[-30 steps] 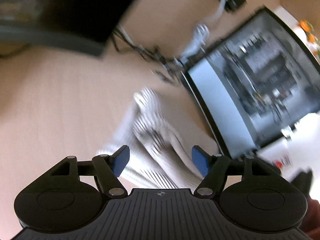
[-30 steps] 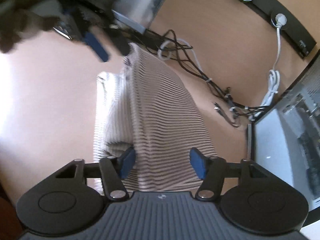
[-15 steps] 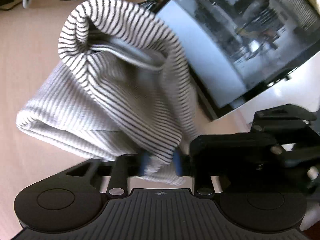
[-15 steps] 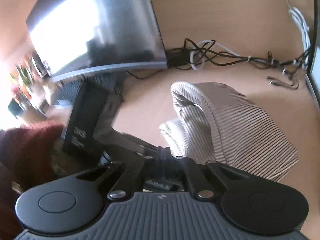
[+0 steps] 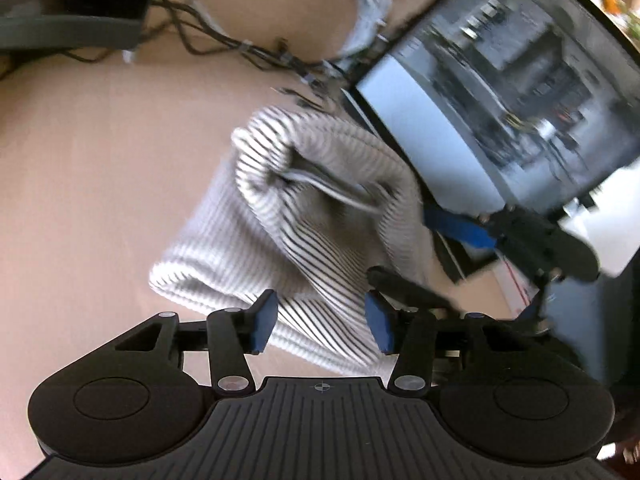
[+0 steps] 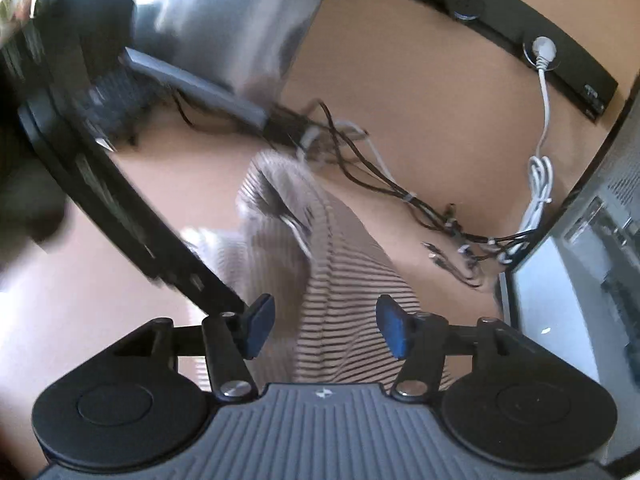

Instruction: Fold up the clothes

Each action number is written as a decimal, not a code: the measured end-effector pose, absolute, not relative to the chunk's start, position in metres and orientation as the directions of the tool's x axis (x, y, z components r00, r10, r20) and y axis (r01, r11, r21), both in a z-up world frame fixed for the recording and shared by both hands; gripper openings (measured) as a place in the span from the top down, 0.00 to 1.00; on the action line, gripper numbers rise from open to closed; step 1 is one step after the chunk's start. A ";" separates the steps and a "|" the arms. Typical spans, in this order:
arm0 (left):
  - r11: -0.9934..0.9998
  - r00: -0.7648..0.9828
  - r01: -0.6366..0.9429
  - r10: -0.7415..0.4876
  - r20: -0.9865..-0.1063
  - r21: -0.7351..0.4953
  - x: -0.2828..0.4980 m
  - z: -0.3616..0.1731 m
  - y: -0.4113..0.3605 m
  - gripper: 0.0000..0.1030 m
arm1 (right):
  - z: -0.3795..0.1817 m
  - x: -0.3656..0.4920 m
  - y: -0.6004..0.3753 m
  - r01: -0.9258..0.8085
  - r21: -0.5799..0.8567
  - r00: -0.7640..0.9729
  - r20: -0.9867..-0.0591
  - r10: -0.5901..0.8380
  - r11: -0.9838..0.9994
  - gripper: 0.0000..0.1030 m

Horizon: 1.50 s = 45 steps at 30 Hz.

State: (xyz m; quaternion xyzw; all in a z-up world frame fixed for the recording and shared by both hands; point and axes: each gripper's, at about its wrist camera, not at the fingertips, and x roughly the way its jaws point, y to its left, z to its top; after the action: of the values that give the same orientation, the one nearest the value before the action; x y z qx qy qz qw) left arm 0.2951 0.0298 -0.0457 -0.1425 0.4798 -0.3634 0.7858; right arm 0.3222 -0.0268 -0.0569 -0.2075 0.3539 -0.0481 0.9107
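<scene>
A striped white-and-black garment (image 5: 304,216) lies folded in a thick bundle on the tan desk (image 5: 88,168). My left gripper (image 5: 320,322) is open, its blue pads on either side of the bundle's near edge. The right gripper shows in the left wrist view (image 5: 472,232), at the bundle's right side. In the right wrist view the garment (image 6: 332,280) lies just ahead of my right gripper (image 6: 324,328), which is open with the cloth between its blue pads. The left gripper's black body (image 6: 120,208) crosses that view on the left.
A monitor (image 5: 512,80) stands to the right of the garment. A second monitor (image 6: 224,20) on a grey stand is at the back left. Tangled black and white cables (image 6: 400,192) lie behind the garment. A black power strip (image 6: 520,40) runs along the back.
Both grippers were shut on the garment's near edge half a second ago. Now both are open and the bundle lies on the desk. Both views have drawn back.
</scene>
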 end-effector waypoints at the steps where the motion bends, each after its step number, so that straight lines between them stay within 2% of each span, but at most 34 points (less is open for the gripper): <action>1: 0.707 0.288 0.412 -0.699 -0.655 -0.574 0.298 -0.047 0.030 0.53 | -0.067 0.328 -0.033 -0.054 -0.428 0.733 -0.631 -0.255 0.902 0.59; 3: 0.719 0.294 0.370 -0.691 -0.660 -0.588 0.304 -0.051 0.029 0.56 | -0.063 0.327 -0.044 -0.034 -0.381 0.721 -0.650 -0.242 0.924 0.84; 5: 0.717 0.291 0.351 -0.695 -0.657 -0.603 0.308 -0.055 0.029 0.56 | -0.048 0.318 -0.039 -0.085 -0.379 0.741 -0.643 -0.196 0.921 0.91; 9: 0.704 0.280 0.333 -0.709 -0.648 -0.627 0.311 -0.064 0.030 0.57 | -0.015 0.300 -0.026 -0.195 -0.382 0.775 -0.625 -0.097 0.903 0.91; 13: 0.685 0.271 0.305 -0.729 -0.629 -0.662 0.314 -0.070 0.033 0.56 | -0.048 0.285 -0.006 -0.327 -0.411 0.703 -0.707 -0.071 0.851 0.91; 18: 0.680 0.271 0.284 -0.734 -0.623 -0.677 0.317 -0.074 0.035 0.55 | -0.072 0.273 0.008 -0.326 -0.502 0.715 -0.686 -0.138 0.801 0.88; 21: 0.678 0.273 0.262 -0.735 -0.621 -0.687 0.319 -0.075 0.037 0.55 | -0.069 0.279 0.005 -0.307 -0.469 0.705 -0.696 -0.134 0.828 0.88; 25: 0.689 0.251 0.255 -0.724 -0.642 -0.678 0.314 -0.068 0.039 0.56 | -0.060 0.280 -0.005 -0.256 -0.415 0.697 -0.705 -0.131 0.873 0.83; 29: 0.669 0.212 0.308 -0.742 -0.636 -0.676 0.296 -0.061 0.043 0.57 | -0.051 0.270 -0.019 -0.201 -0.366 0.696 -0.706 -0.131 0.909 0.82; 31: 0.644 0.197 0.342 -0.761 -0.618 -0.684 0.288 -0.058 0.041 0.62 | -0.047 0.270 -0.034 -0.137 -0.257 0.682 -0.725 -0.098 0.957 0.90; 34: 0.610 0.165 0.417 -0.780 -0.603 -0.674 0.280 -0.055 0.028 0.66 | -0.025 0.278 -0.066 -0.033 -0.040 0.693 -0.721 -0.006 0.999 0.91; 36: 0.587 0.140 0.466 -0.788 -0.600 -0.662 0.276 -0.054 0.016 0.66 | 0.001 0.280 -0.081 0.002 0.096 0.735 -0.675 0.063 0.995 0.91; 39: 0.554 0.105 0.510 -0.799 -0.592 -0.658 0.270 -0.055 -0.004 0.66 | 0.029 0.280 -0.073 -0.093 0.160 0.754 -0.633 0.175 0.983 0.91; 42: 0.545 0.086 0.557 -0.788 -0.610 -0.626 0.264 -0.062 -0.020 0.63 | 0.009 0.283 -0.052 -0.165 0.161 0.683 -0.693 0.231 0.973 0.91; 45: 0.531 0.084 0.563 -0.799 -0.595 -0.633 0.261 -0.067 -0.019 0.62 | -0.017 0.284 -0.049 -0.140 0.158 0.629 -0.748 0.211 0.978 0.91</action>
State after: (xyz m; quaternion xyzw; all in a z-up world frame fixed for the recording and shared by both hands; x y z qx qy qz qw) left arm 0.2615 -0.0195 -0.0670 -0.1210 0.4880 -0.4689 0.7262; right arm 0.2840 -0.0487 -0.0175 0.0424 0.4196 0.0972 0.9015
